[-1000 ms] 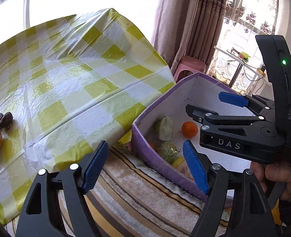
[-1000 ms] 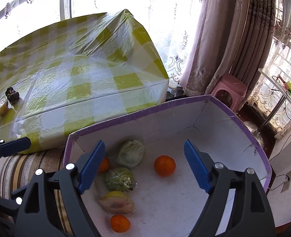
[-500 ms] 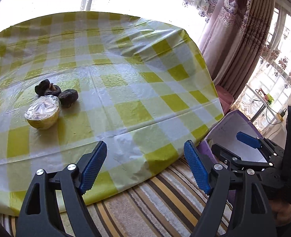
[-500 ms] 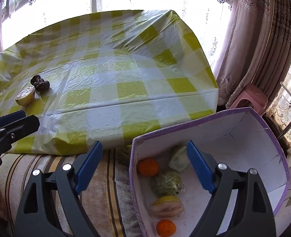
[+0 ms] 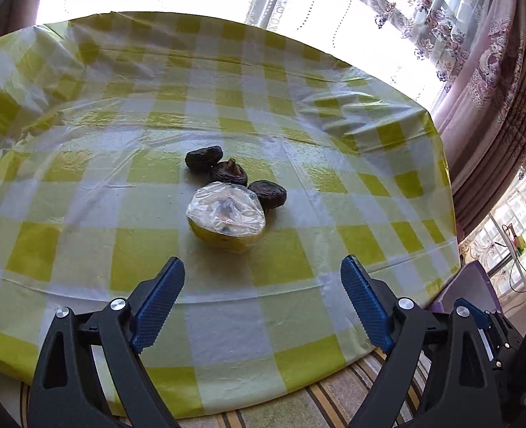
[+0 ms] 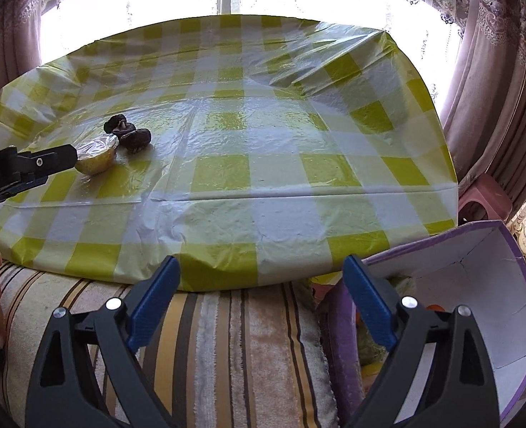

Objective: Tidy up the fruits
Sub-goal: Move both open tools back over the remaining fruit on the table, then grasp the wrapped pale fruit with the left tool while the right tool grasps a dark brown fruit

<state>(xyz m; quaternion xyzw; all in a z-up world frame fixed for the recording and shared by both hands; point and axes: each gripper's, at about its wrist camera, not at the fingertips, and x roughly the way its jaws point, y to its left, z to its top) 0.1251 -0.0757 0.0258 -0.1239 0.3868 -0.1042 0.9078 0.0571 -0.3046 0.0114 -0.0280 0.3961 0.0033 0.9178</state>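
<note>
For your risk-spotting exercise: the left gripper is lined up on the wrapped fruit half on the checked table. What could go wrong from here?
1. The wrapped fruit half touches a dark dried fruit; the open left gripper may knock it away.
2. Its plastic film looks slick and may slip or tear under the pads.
3. The glossy tablecloth is wrinkled, so the fruit might slide.
</note>
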